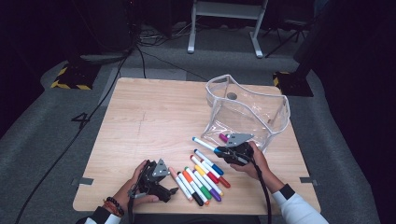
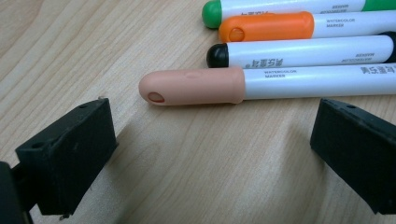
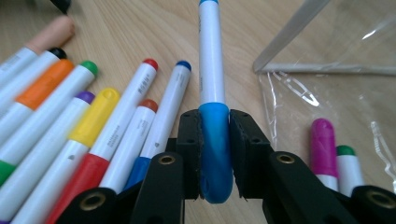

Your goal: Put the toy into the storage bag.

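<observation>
A row of several white-barrelled markers (image 1: 201,179) with coloured caps lies on the wooden table (image 1: 149,121) near its front edge. My right gripper (image 1: 225,152) (image 3: 215,140) is shut on the cap of a light blue marker (image 1: 204,143) (image 3: 212,79), whose barrel points away to the left, just in front of a clear plastic pouch (image 1: 247,109). My left gripper (image 1: 169,188) (image 2: 210,149) rests low at the left end of the row with its jaws wide open. The peach-capped marker (image 2: 194,86) lies just beyond them, untouched.
A magenta marker (image 3: 323,144) and a green-capped one (image 3: 348,163) lie by the pouch wall (image 3: 336,84). Orange (image 2: 266,26), black (image 2: 218,55) and green (image 2: 212,13) caps lie behind the peach one. Bare wood spans the table's left and back.
</observation>
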{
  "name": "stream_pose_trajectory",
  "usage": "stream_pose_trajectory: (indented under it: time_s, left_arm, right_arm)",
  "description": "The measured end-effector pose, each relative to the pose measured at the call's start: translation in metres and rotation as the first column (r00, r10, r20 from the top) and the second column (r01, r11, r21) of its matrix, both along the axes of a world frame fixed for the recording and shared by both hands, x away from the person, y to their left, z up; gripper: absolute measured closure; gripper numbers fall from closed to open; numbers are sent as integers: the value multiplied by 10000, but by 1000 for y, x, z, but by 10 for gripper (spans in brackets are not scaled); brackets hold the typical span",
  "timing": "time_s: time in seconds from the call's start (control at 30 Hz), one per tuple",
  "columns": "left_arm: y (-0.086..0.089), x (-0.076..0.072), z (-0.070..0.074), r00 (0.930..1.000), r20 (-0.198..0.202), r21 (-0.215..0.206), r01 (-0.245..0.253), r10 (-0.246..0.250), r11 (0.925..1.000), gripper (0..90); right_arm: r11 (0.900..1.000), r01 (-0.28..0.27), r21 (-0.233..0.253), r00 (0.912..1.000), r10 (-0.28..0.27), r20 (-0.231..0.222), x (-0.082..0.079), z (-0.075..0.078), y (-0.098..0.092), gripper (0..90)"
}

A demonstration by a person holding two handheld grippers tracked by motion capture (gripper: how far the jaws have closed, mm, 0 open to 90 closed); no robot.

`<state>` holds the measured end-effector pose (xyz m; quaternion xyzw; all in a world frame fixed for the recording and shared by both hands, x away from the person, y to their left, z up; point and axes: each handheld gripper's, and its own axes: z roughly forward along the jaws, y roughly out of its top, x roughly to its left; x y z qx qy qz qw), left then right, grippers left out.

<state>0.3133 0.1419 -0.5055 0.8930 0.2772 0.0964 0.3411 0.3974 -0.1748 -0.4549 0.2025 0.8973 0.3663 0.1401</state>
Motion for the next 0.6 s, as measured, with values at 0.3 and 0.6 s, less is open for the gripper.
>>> stream_pose_trajectory:
  time_s: [0.3, 0.6]
  left_arm:
    - [0, 0, 0, 10000, -1, 0, 2, -2, 10000, 4]
    - [0, 0, 0, 10000, -9, -2, 12, -12, 10000, 4]
  right_arm:
    - [9999, -32, 147, 9945, 16, 1047, -19, 53, -13, 755]
    - [9993, 5, 369, 9857, -67, 1684, -24, 105, -31, 755]
